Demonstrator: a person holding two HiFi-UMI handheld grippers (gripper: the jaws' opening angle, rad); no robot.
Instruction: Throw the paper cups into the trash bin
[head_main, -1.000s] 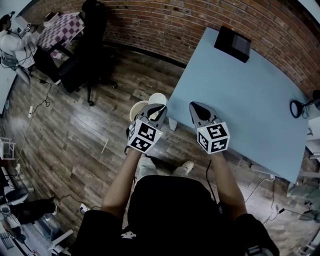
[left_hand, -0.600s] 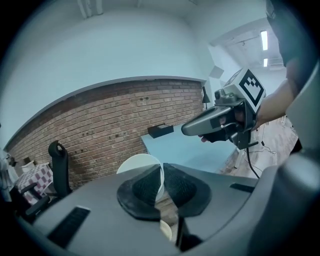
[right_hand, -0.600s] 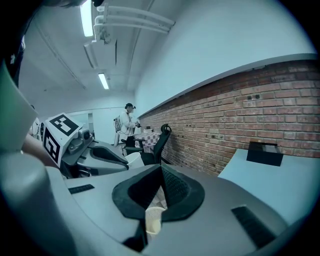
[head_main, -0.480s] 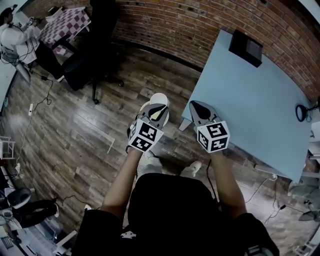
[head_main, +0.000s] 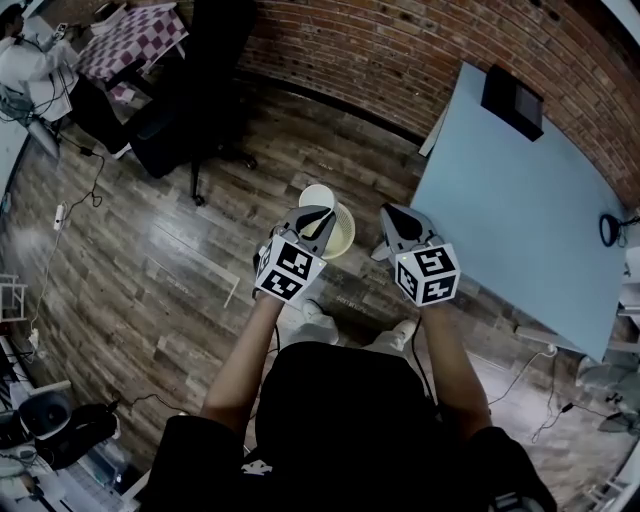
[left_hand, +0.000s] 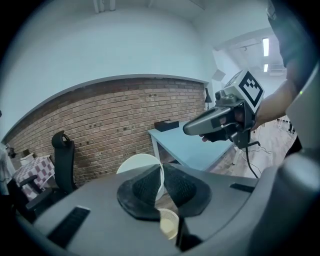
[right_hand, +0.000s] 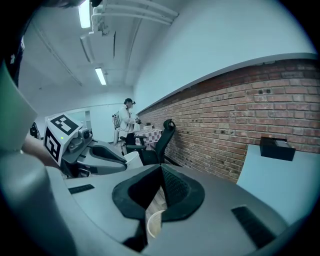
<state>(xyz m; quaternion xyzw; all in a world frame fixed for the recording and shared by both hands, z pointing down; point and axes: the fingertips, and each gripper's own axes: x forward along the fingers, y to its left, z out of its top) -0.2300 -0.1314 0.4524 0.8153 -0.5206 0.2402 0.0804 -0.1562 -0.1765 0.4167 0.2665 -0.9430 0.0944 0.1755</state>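
Standing on the wooden floor (head_main: 150, 250) beside the light blue table (head_main: 520, 210), we hold the left gripper (head_main: 317, 220) out in front of us with its jaws clamped on the thin wall of a white paper cup (head_main: 317, 192). In the left gripper view the cup (left_hand: 139, 164) sits edge-on between the two ribbed pads (left_hand: 145, 187), its round mouth showing to the left of them. The cream mesh trash bin (head_main: 343, 232) stands on the floor just under and slightly ahead of that gripper, off the table's left edge; looking down past the left jaws, we see the bin's open top (left_hand: 169, 222) directly below the cup. The cup is above the bin and not yet inside it. Our right gripper (head_main: 392, 214) hovers alongside, near the table's near-left corner, with its jaws closed together and nothing between them; in its own view the pads (right_hand: 172, 187) meet, and the bin's rim (right_hand: 153, 223) shows through the gap beneath. A small black box (head_main: 512, 100) rests at the far end of the tabletop by the brick wall (head_main: 380, 50), and a black office chair (head_main: 200, 80) stands on the floor farther away to our left.
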